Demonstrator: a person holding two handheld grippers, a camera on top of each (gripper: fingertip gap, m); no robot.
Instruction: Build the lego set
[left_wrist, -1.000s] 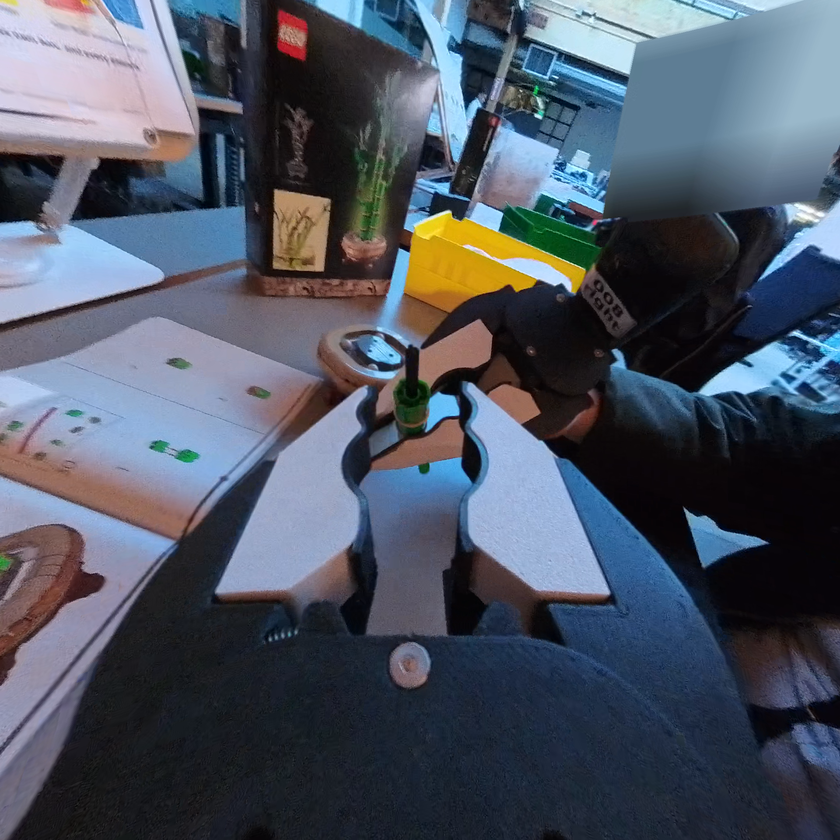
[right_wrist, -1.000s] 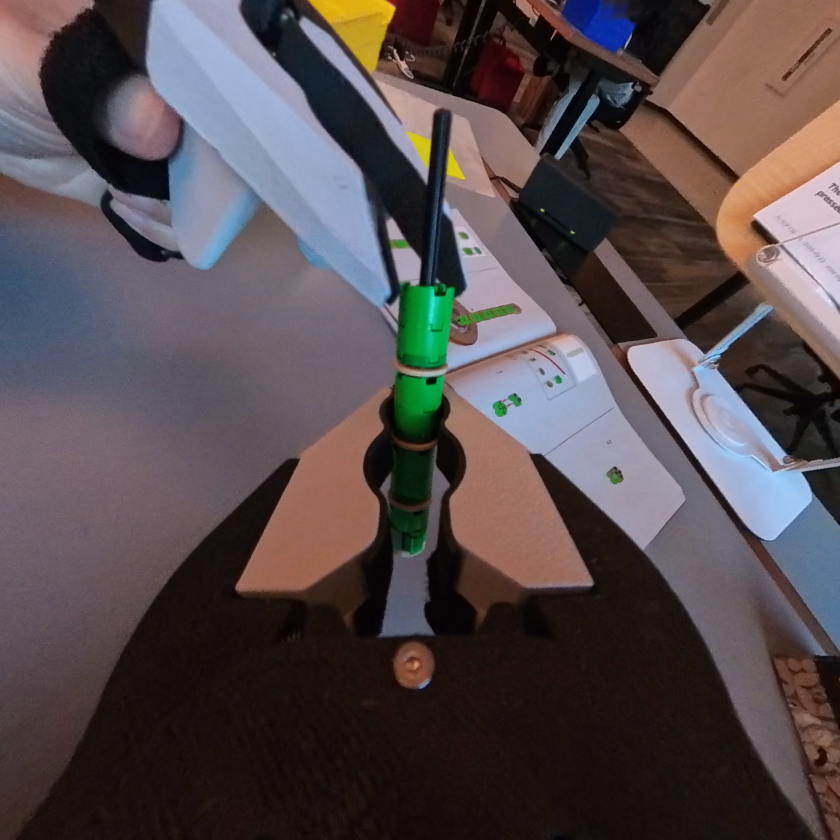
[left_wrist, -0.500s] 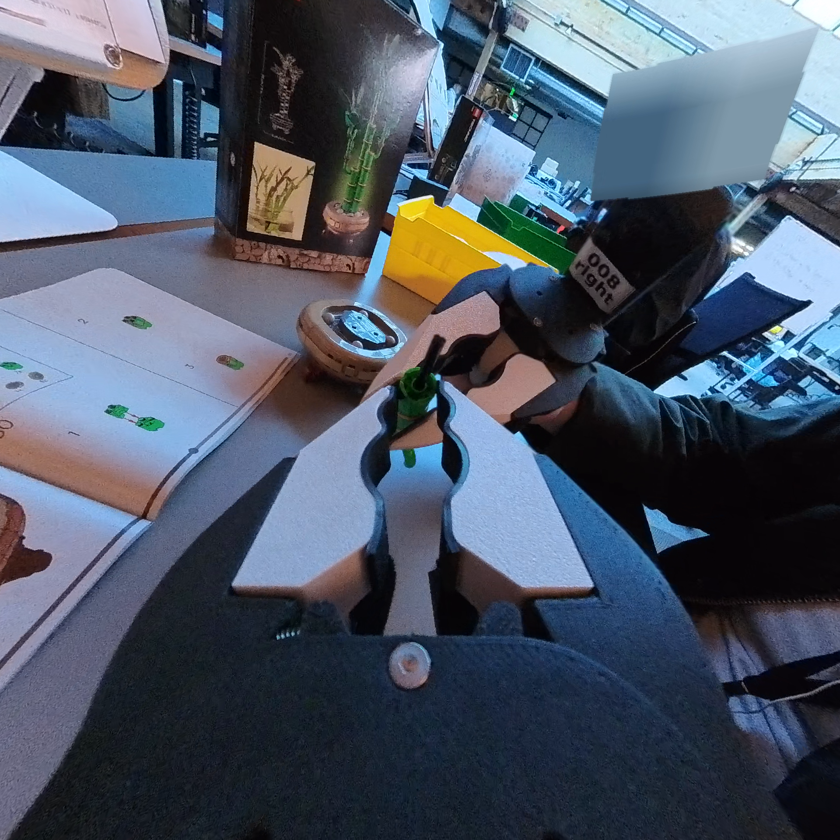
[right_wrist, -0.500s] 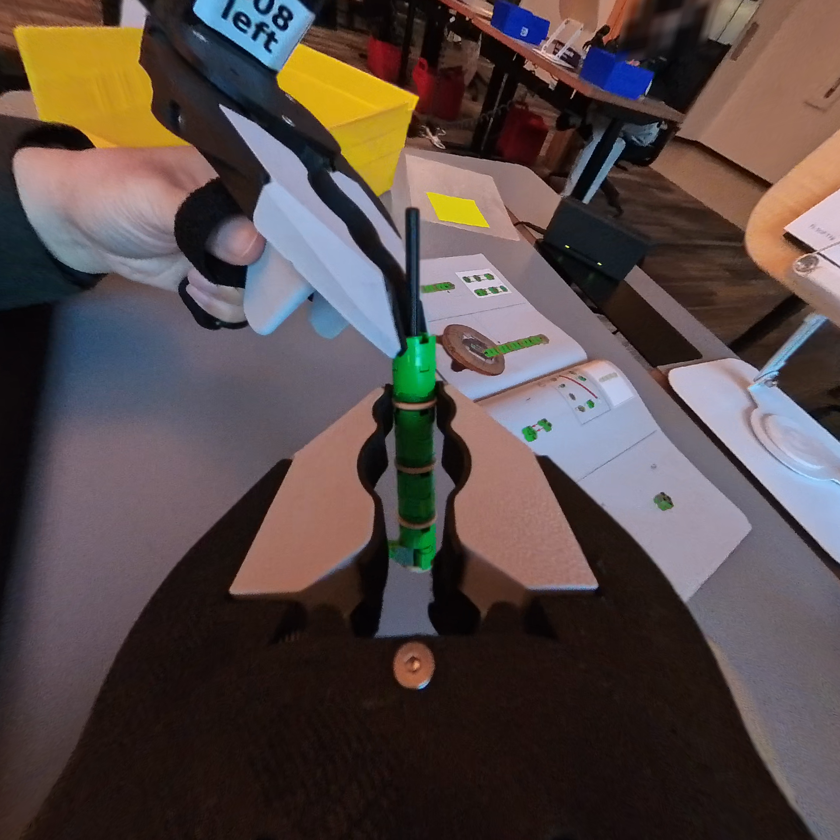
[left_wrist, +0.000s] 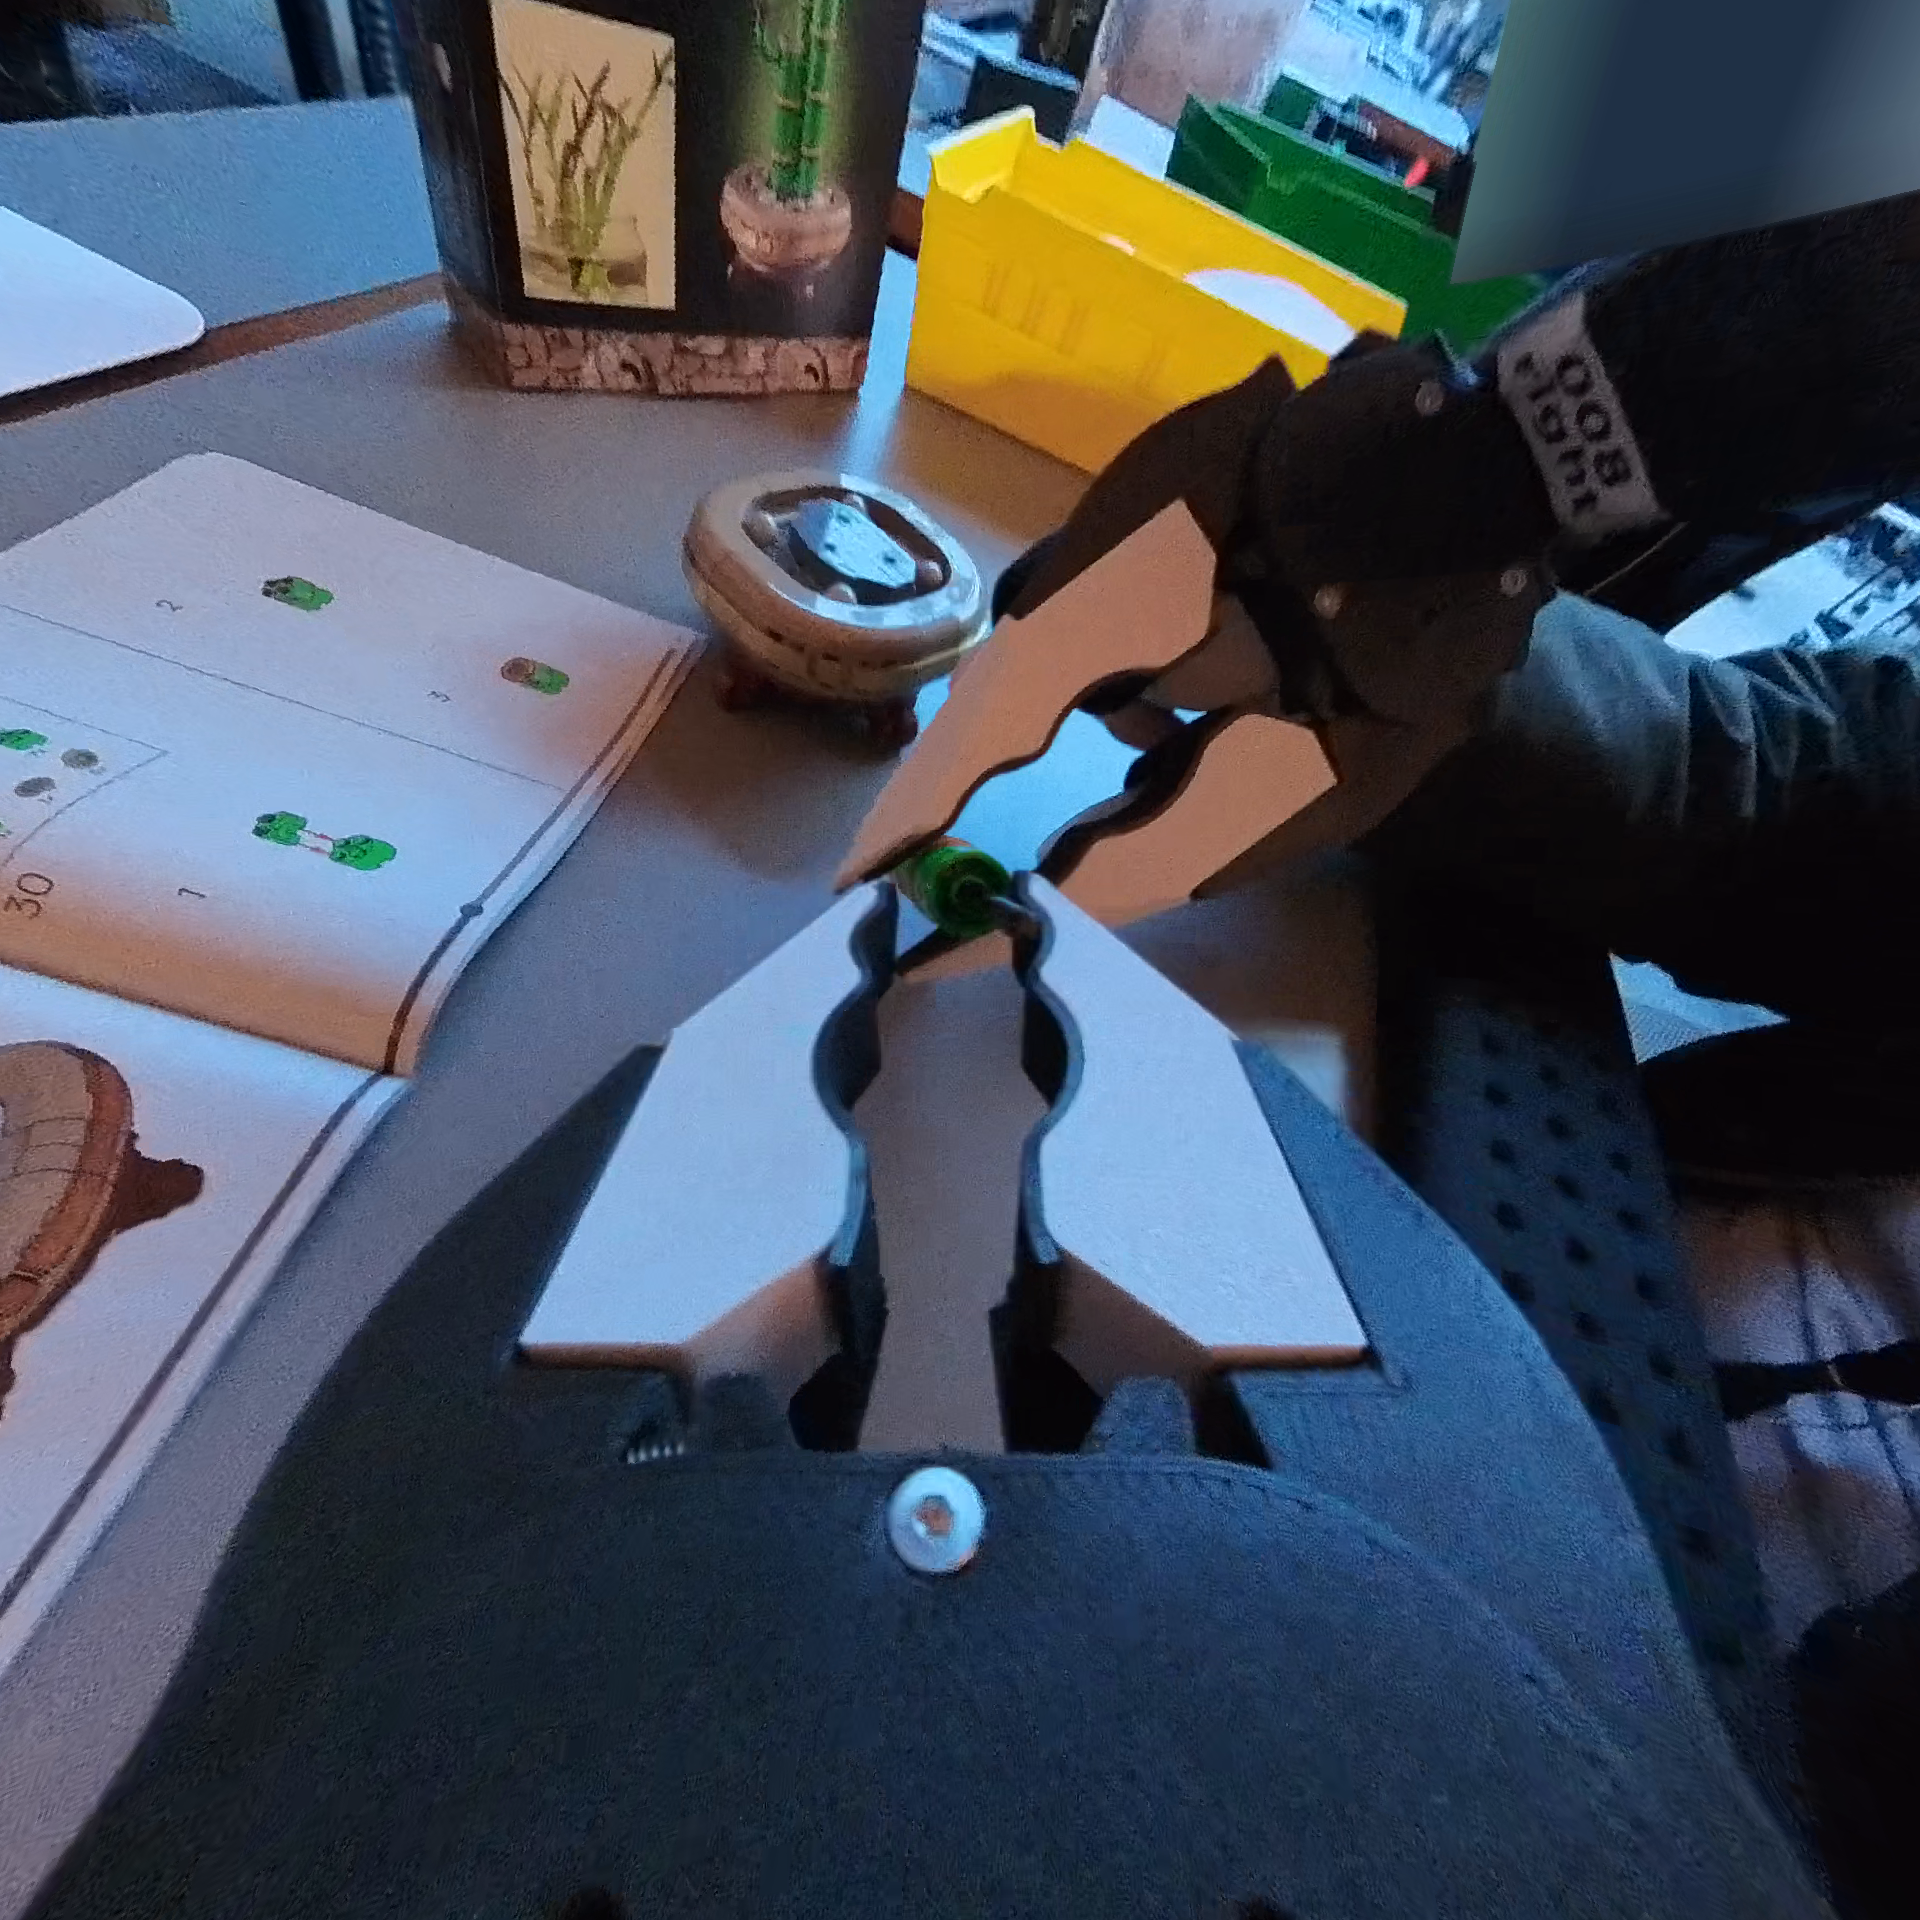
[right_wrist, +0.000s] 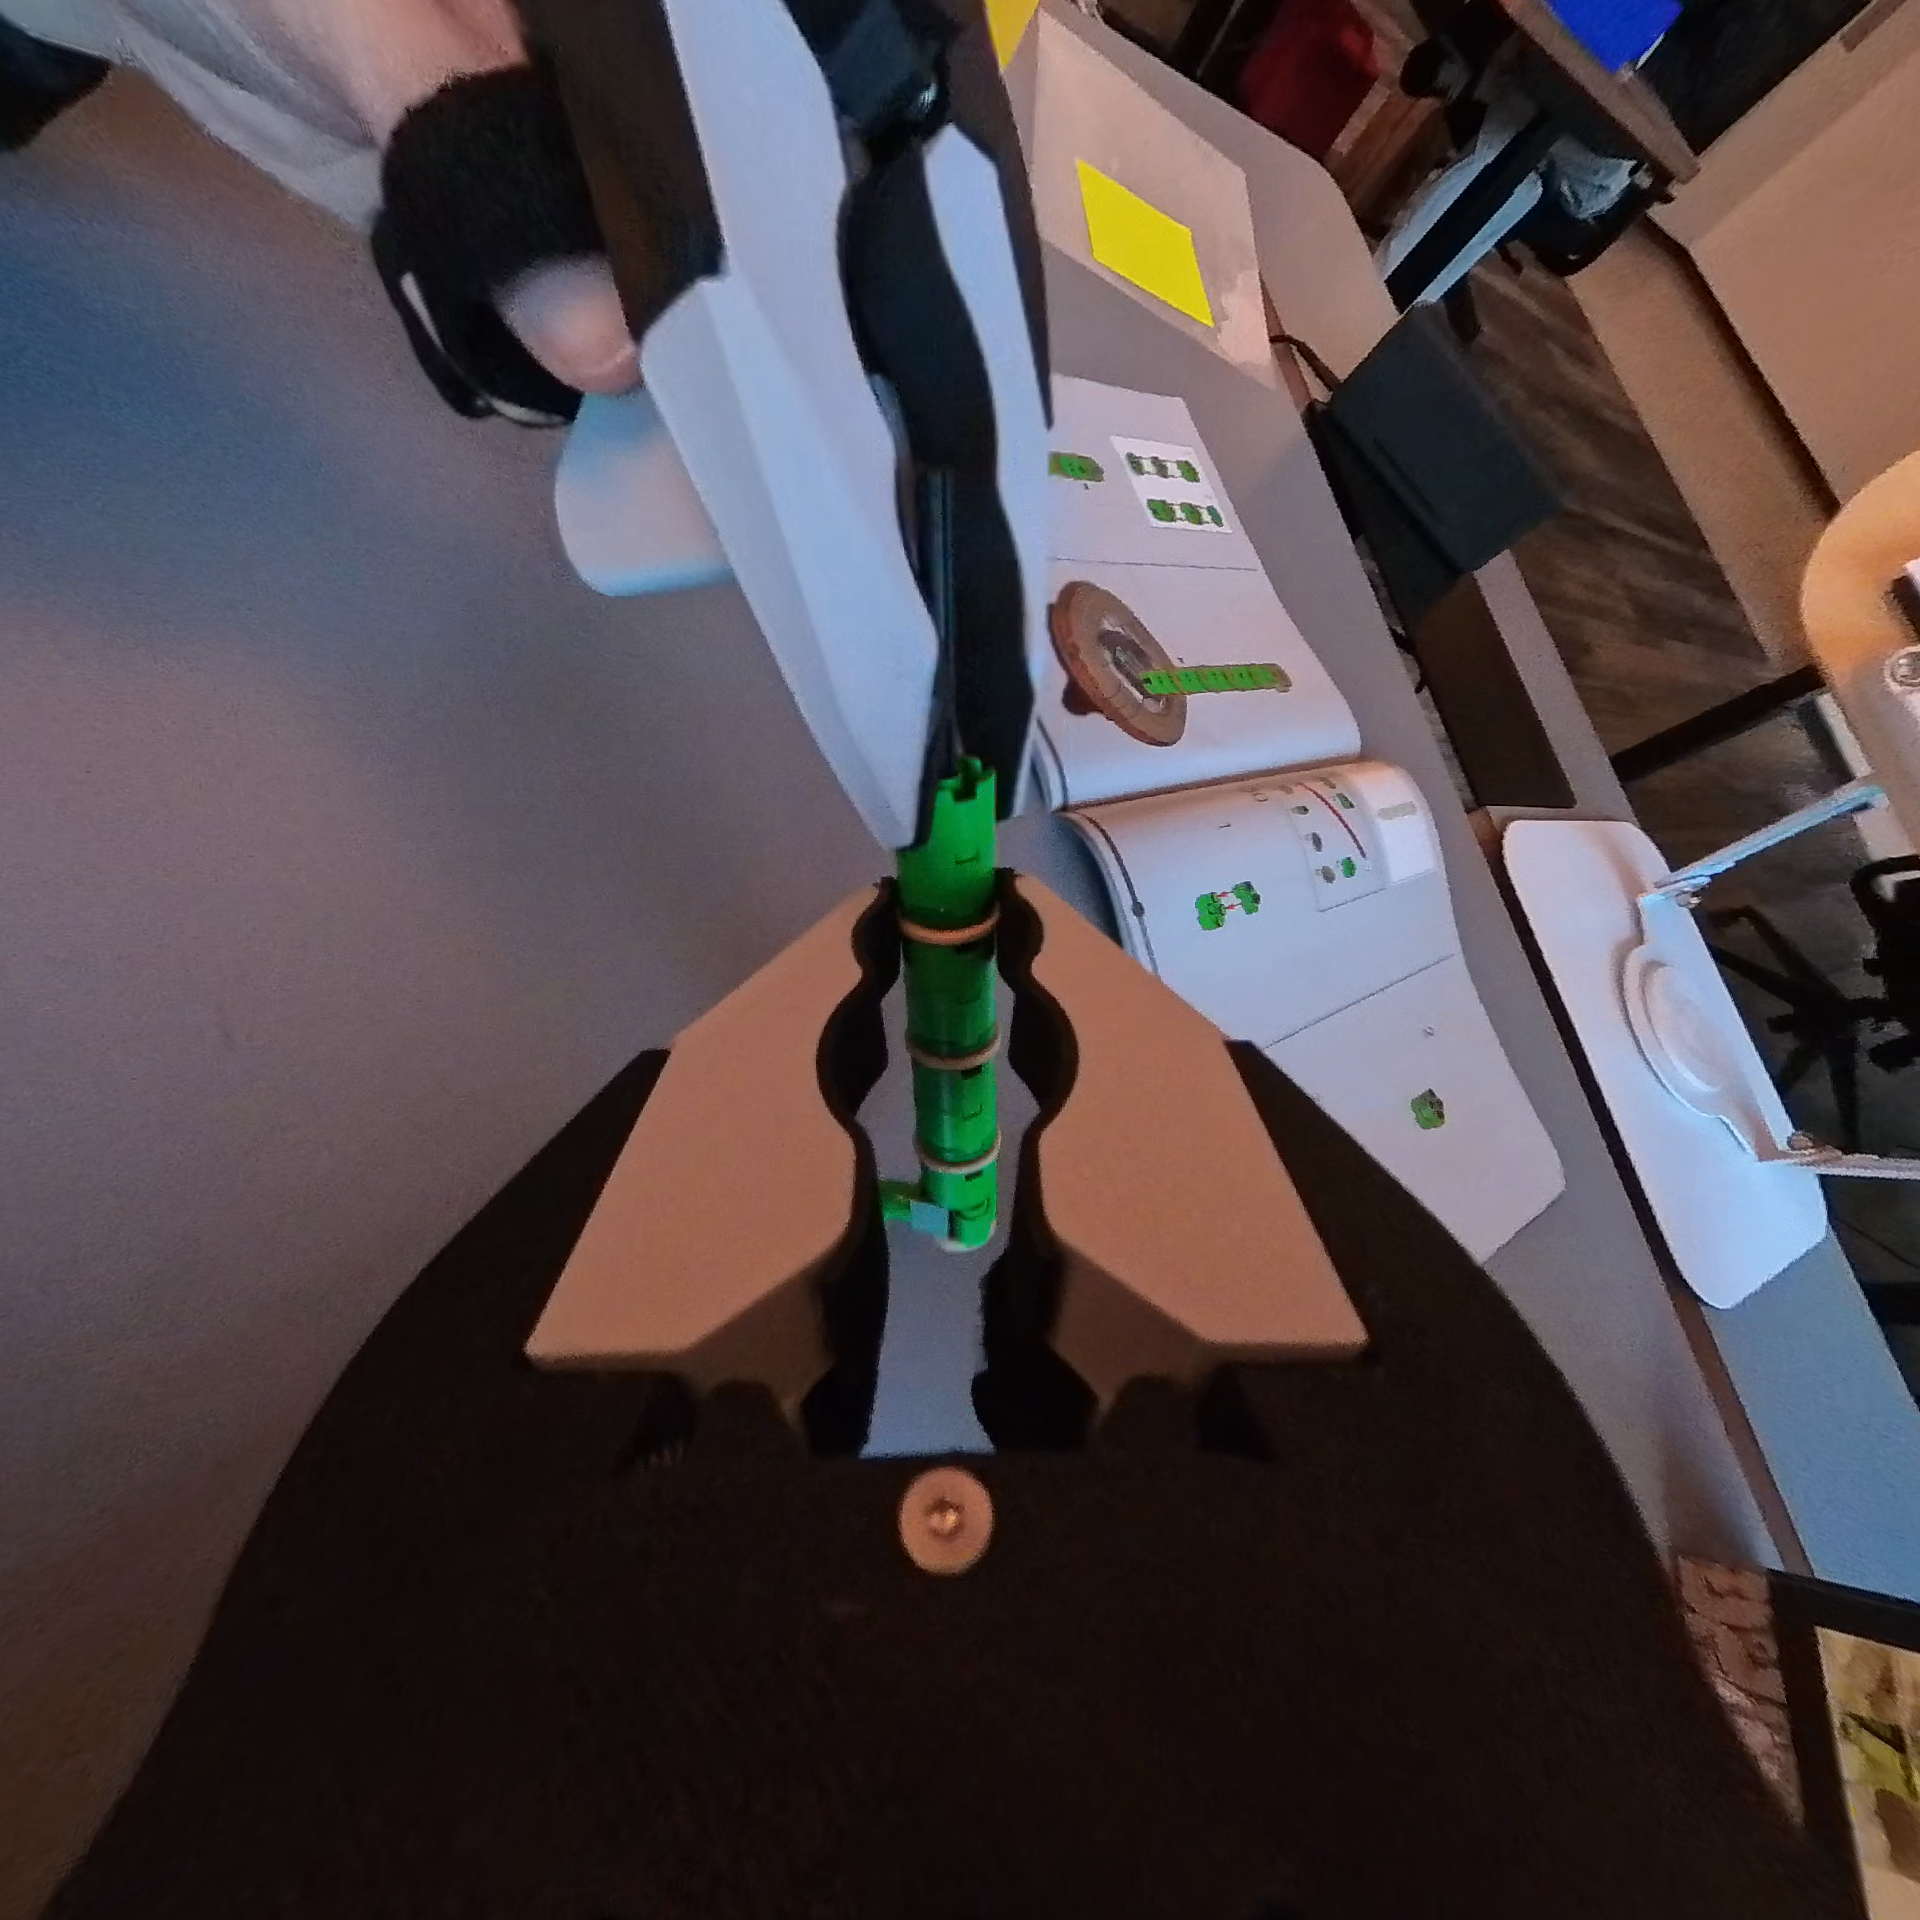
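Observation:
My right gripper (right_wrist: 951, 894) is shut on a green bamboo stalk (right_wrist: 951, 1039) made of stacked round pieces with tan rings. A thin black axle (right_wrist: 940, 623) sticks out of the stalk's far end. The axle runs into the gap between the fingers of my left gripper (right_wrist: 966, 790). In the left wrist view the stalk (left_wrist: 951, 894) points end-on at the tips of my left gripper (left_wrist: 958, 904), whose jaws stand a little apart. The right gripper (left_wrist: 948, 873) reaches in from the upper right. The round tan pot base (left_wrist: 831, 592) sits on the table behind.
The open instruction booklet (left_wrist: 312, 727) lies at the left, and shows in the right wrist view (right_wrist: 1299, 935) too. The set's dark box (left_wrist: 665, 177), a yellow bin (left_wrist: 1091, 312) and a green bin (left_wrist: 1299, 177) stand at the back. A white stand base (right_wrist: 1662, 1039) sits near the table edge. The grippers are tip to tip, or close to it.
The two grippers have come together. The axle, free above the stalk before, now lies between the left fingers. The left jaws have narrowed. The right gripper still holds the stalk.

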